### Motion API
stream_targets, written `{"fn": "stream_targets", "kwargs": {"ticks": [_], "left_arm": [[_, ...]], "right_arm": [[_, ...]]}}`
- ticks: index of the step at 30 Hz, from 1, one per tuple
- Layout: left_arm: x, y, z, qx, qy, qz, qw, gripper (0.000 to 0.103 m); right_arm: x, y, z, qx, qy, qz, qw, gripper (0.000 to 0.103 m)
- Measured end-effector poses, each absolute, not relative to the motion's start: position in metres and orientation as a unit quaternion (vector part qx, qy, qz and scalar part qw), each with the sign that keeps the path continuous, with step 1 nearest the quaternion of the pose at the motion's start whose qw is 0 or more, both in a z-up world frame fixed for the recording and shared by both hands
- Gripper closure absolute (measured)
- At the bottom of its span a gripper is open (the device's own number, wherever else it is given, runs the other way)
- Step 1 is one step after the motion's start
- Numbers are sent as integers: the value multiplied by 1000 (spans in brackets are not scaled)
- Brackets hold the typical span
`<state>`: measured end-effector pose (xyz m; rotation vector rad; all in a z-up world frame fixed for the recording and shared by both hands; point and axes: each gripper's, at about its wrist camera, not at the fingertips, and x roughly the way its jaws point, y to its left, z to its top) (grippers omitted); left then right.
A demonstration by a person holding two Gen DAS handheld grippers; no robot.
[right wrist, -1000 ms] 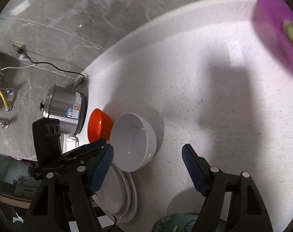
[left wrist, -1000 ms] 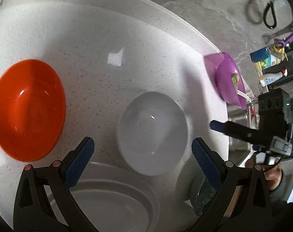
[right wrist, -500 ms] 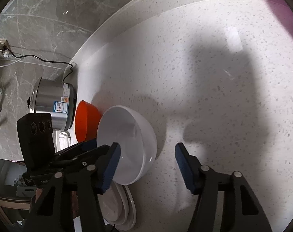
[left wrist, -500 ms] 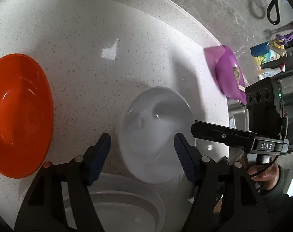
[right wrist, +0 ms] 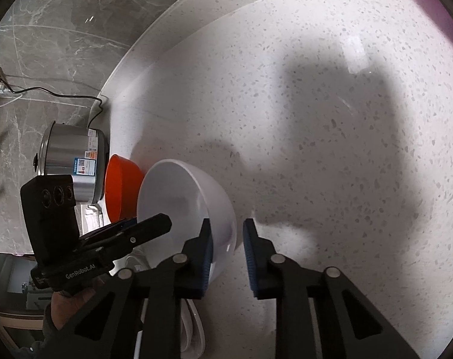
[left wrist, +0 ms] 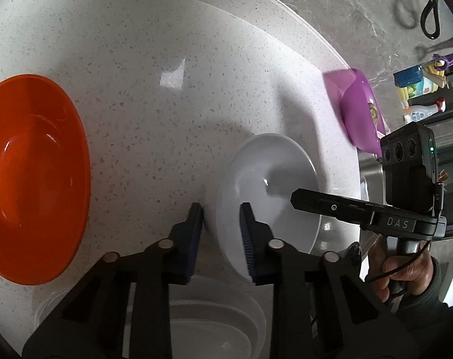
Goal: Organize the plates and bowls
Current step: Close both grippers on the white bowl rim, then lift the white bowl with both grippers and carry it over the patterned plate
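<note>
A white bowl (left wrist: 271, 185) stands on the speckled white counter (left wrist: 166, 104). My left gripper (left wrist: 222, 224) straddles the bowl's near-left rim, one blue pad outside and one inside; its jaws are closing and the pads look pressed on the wall. My right gripper (right wrist: 229, 248) straddles the opposite rim of the same bowl (right wrist: 178, 197), and its jaws are closing on that wall too. An orange bowl (left wrist: 31, 179) sits to the left. A stack of white plates (left wrist: 214, 323) lies just below the left gripper.
A purple container (left wrist: 358, 110) lies near the counter's right end, with bottles (left wrist: 418, 83) and a sink beyond it. A steel rice cooker (right wrist: 70, 161) stands behind the orange bowl (right wrist: 118, 188), its cord running to the marble wall. A person's hand (left wrist: 400, 272) holds the right gripper.
Both grippers came down onto the white bowl from opposite sides. Their jaws went from wide open to narrow, each now around the bowl's rim.
</note>
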<state>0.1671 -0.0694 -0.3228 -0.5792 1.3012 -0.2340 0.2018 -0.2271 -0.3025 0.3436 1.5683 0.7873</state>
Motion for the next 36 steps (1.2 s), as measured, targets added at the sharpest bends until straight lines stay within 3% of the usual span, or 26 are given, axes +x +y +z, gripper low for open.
{"fn": "stream_targets", "kwargs": {"ticks": [19,36], "left_arm": [[164,-84,-305,-280,589,-119,749,82],[117,-198,-252,-233,589,-214,744,82]], "right_arm": [[201,-241,-283,165,673,335,639,86],[140,-342,-226,207,645,290,676,86]]}}
